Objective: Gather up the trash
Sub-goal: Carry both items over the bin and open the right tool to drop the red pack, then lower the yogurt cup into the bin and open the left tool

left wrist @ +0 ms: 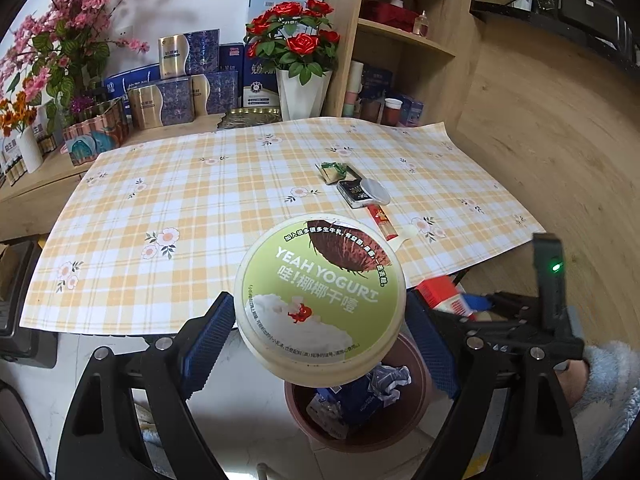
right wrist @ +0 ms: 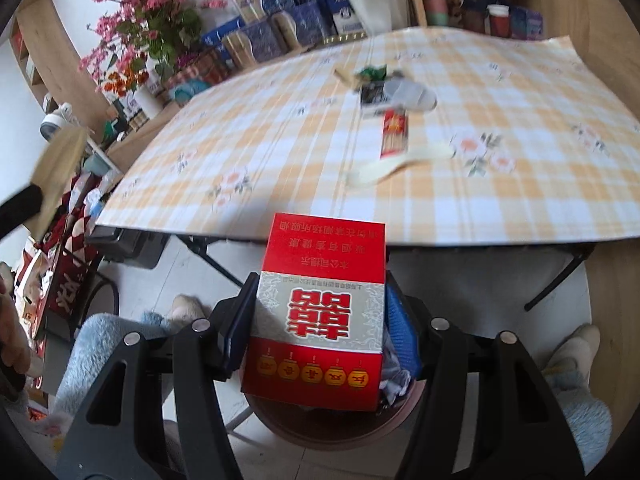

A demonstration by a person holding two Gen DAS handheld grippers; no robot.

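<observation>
Just off the desk's near edge, above the bin [left wrist: 360, 420], left fingers [left wrist: 320, 344] clamp a light, stiff yogurt tub [left wrist: 320, 300] by its sides while right fingers [right wrist: 316, 320] clamp a crushable red box [right wrist: 320, 308].

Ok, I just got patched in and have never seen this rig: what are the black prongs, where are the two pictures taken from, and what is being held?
No robot here: a person holds a two-finger gripper in each hand, with a fisheye camera on each looking along its fingers. The left camera shows the left gripper clamping a yogurt tub above a brown trash bin. The right camera shows the right gripper clamping a red box over the same bin. On the checked tablecloth lie wrappers: a green one, a black packet and a red packet.
</observation>
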